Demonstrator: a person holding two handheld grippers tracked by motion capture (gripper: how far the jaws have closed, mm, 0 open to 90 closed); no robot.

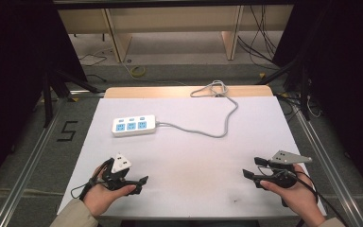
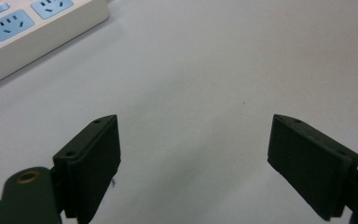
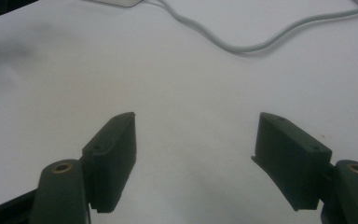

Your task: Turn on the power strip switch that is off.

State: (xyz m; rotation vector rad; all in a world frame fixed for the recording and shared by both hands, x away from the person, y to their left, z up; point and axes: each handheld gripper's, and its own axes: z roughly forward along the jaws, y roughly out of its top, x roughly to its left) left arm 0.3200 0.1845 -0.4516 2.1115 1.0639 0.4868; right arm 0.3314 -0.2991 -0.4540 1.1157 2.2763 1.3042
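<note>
While both hands are resting at the near edge of the white worktop, the left tongs are gaping wide with nothing between the jaws, and the right tongs are likewise standing wide apart and gripping nothing. In the left gripper view the left tongs are framing bare white surface, and the power strip is lying well beyond them, up and off to the side of the left-hand jaw, its blue sockets facing upward. From above, that power strip is sitting flat, far ahead of the left tongs and well apart from both pairs, nearer the left pair than the right. Its grey cable is trailing away from the strip's end, curving across the surface ahead of the right tongs and running off toward the far edge. In the right gripper view the right tongs are pointing across empty surface, with the cable looping well beyond their tips. Each pair is pointing inward toward the other, well apart from it.
</note>
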